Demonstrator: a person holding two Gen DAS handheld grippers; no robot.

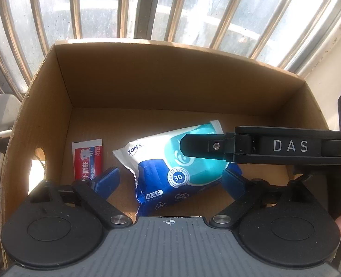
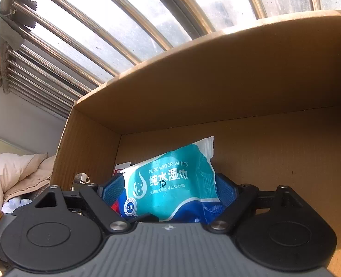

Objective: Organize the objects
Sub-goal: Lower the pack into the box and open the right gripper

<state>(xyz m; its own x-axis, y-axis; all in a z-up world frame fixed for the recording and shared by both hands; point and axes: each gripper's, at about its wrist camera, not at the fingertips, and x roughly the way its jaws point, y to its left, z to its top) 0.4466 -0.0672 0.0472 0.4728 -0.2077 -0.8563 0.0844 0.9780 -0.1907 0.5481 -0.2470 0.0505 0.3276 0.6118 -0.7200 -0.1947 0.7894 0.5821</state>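
A teal, blue and white pack of wet wipes (image 1: 168,173) lies inside an open cardboard box (image 1: 170,78). A small red and white toothpaste packet (image 1: 87,159) lies on the box floor to its left. My left gripper (image 1: 170,181) is open above the box, its blue pads on either side of the pack without touching it. My right gripper (image 2: 168,190) has its blue pads against both sides of the wipes pack (image 2: 170,180) and is shut on it. It reaches in from the right in the left wrist view (image 1: 193,147).
The box's walls (image 2: 216,80) rise on all sides, with a hand hole (image 1: 40,161) in the left wall. Window bars (image 1: 129,7) stand behind the box. A beige jacket (image 2: 20,173) lies left of the box.
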